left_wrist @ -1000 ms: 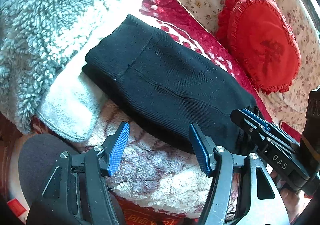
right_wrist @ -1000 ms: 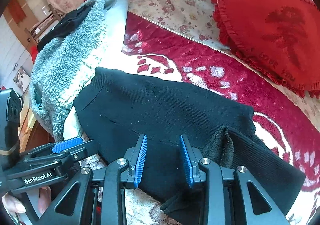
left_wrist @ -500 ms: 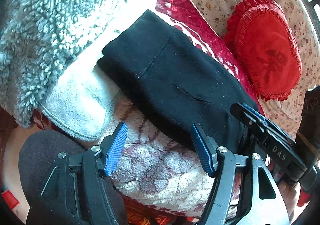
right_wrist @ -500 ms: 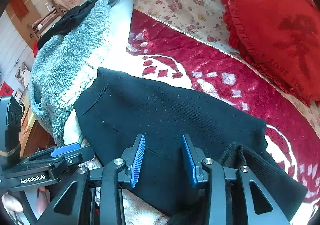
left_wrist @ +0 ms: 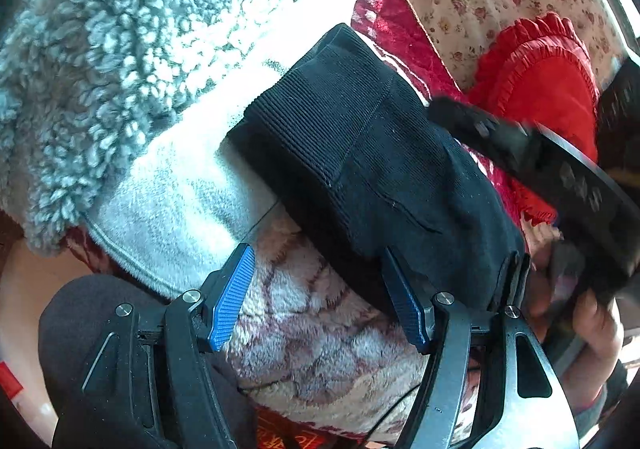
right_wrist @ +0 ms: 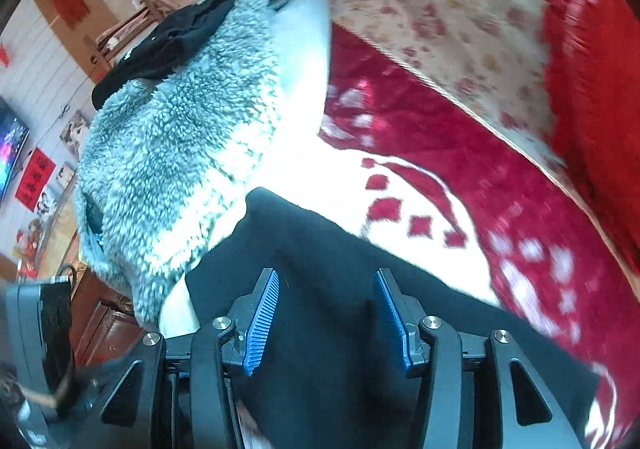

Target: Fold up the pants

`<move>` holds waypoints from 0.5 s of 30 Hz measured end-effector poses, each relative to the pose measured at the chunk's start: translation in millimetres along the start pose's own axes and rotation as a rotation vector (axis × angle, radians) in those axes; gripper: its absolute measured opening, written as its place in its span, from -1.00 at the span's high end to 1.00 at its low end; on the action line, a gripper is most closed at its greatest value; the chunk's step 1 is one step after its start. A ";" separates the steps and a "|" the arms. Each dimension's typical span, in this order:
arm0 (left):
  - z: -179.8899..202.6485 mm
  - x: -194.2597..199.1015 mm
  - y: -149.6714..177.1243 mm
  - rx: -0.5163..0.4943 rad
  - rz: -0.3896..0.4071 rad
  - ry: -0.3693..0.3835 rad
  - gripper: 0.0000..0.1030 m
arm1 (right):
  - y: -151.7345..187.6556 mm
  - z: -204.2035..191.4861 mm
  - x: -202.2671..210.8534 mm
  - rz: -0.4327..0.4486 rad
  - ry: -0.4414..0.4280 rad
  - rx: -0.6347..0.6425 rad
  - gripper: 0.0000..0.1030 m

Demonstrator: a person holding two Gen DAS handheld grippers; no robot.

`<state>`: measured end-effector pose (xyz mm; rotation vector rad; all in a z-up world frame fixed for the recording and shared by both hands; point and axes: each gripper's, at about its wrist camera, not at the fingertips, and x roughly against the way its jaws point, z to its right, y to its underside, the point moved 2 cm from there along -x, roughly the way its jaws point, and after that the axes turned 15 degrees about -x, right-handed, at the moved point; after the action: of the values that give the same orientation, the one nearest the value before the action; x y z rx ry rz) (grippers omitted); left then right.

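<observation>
The black ribbed pants lie folded on a red-and-white patterned blanket. In the left wrist view my left gripper is open and empty, its blue pads just at the near edge of the pants. The right gripper's body crosses above the pants at the right, blurred. In the right wrist view my right gripper is open and empty directly over the pants, which fill the space between its pads.
A fluffy grey-white fleece garment lies left of the pants, also in the right wrist view, with a black item on top. A red heart-shaped cushion and floral sheet lie beyond.
Both grippers have moved left along the pants toward the waistband end. The right gripper has opened wider and swung up over the pants; the raised fold near it is out of view.
</observation>
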<state>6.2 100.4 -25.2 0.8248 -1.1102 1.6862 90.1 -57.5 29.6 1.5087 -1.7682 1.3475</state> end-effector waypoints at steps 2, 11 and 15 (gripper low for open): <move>-0.8 -3.3 -2.9 0.008 -0.001 0.013 -0.38 | -11.9 -11.9 -16.8 -0.015 0.001 0.038 0.06; 2.5 -10.9 -12.0 0.037 0.027 0.051 -0.67 | -33.6 -46.0 -85.5 -0.134 -0.006 0.191 0.03; 4.9 -4.6 -14.3 -0.001 0.083 0.019 0.36 | -32.8 -39.7 -81.1 -0.115 -0.057 0.127 0.43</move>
<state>21.4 96.7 -23.0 0.7696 -1.1456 1.7580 134.9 18.7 -8.0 1.7049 -1.6289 1.3949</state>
